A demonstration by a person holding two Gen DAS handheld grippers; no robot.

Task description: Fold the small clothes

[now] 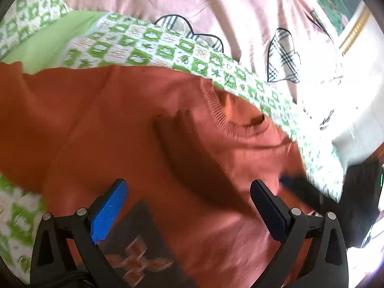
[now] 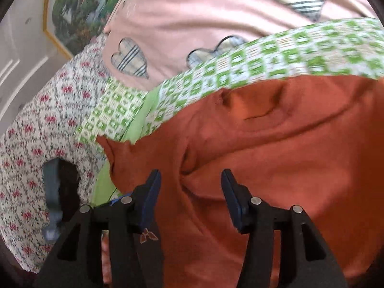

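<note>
Sweater: I see a rust-orange knit sweater spread on the green-checked blanket; it fills most of both wrist views.
Containers: I find none in either view; the sweater lies on bedding only.
Collar: the ribbed neckline sits at the far side of the sweater, next to the blanket's edge; in the right wrist view it shows as a folded dip.
Long axis: from the collar the body runs back toward my grippers, so I read the neck as pointing away from me; motion blur makes that only probable.
Dark patch: a dark panel with an orange motif lies on the sweater at the end away from the collar, between the left fingers.
Left gripper: jaws spread wide over the sweater body, nothing clamped between them; the blue pad is clear of cloth.
Right gripper: jaws parted, less widely, above a crease in the sweater; I cannot tell whether the tips touch the fabric.
Beyond the collar: a pink quilt with plaid hearts.
Left of the sweater: a floral sheet beside the blanket.
</note>
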